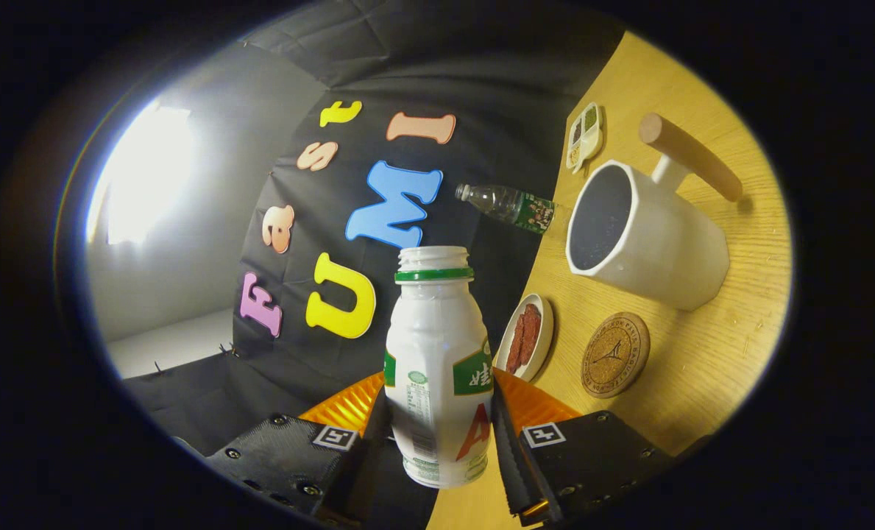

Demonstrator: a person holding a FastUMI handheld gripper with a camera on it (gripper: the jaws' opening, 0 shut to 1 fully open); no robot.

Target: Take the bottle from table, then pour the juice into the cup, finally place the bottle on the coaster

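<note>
Bottle (437,368) (cap off) is pinched between the gripper (437,449) fingers and tipped sideways near the cup (647,239); pouring is judged next, mouth to be brought over the rim.

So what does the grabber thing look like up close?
The gripper has two chunky, textured blocks with small round screws. Each block carries a square black-and-white marker on top. Its two fingers are long, flat and ridged, and shiny orange ribbed parts sit behind them.

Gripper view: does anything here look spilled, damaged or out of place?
Nothing stands out. The gripper is shut on the uncapped white plastic bottle with a green neck ring. No juice lies on the wooden table near the white cup or round cork coaster.
</note>
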